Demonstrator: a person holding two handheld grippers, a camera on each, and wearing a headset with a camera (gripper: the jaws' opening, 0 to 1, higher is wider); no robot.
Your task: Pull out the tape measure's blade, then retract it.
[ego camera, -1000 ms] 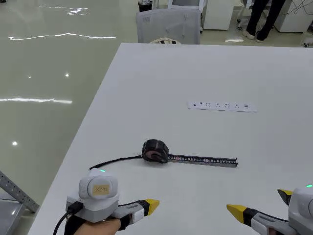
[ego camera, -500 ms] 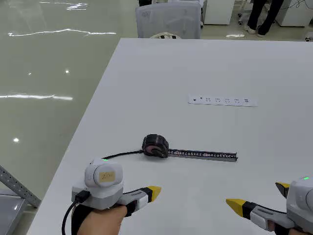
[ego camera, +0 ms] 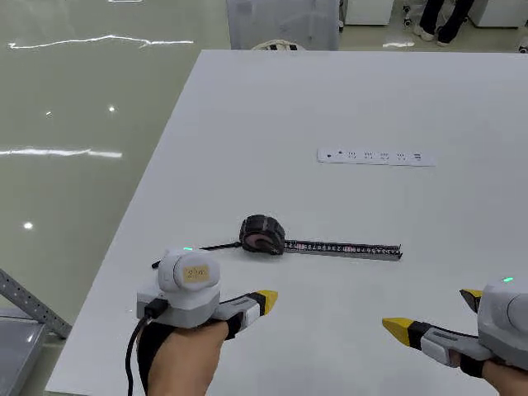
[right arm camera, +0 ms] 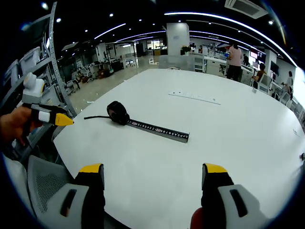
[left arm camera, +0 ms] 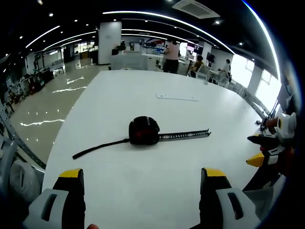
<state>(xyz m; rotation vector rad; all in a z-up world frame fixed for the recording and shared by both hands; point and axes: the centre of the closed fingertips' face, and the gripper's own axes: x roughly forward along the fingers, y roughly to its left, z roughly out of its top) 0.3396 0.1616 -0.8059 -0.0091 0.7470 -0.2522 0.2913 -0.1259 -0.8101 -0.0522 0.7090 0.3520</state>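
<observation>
A black tape measure (ego camera: 262,233) (left arm camera: 143,130) (right arm camera: 117,112) lies on the white table (ego camera: 346,107), its blade (ego camera: 342,248) (left arm camera: 185,135) (right arm camera: 158,130) drawn out to the right and lying flat. A black wrist strap (ego camera: 191,251) (left arm camera: 99,148) trails off its left side. My left gripper (ego camera: 266,299) (left arm camera: 142,179) is open near the table's front edge, short of the case and apart from it. My right gripper (ego camera: 433,315) (right arm camera: 154,174) is open at the front right, below the blade's tip, with nothing between its jaws.
A white power strip (ego camera: 375,157) (left arm camera: 177,97) (right arm camera: 195,97) lies farther back on the table. The table's left edge (ego camera: 157,190) drops to a shiny floor. A grey chair (ego camera: 283,23) stands at the far end, with people beyond it.
The head camera has tilted, so the scene sits higher in the picture. Both grippers have crept slightly forward. The tape measure and its blade lie as before.
</observation>
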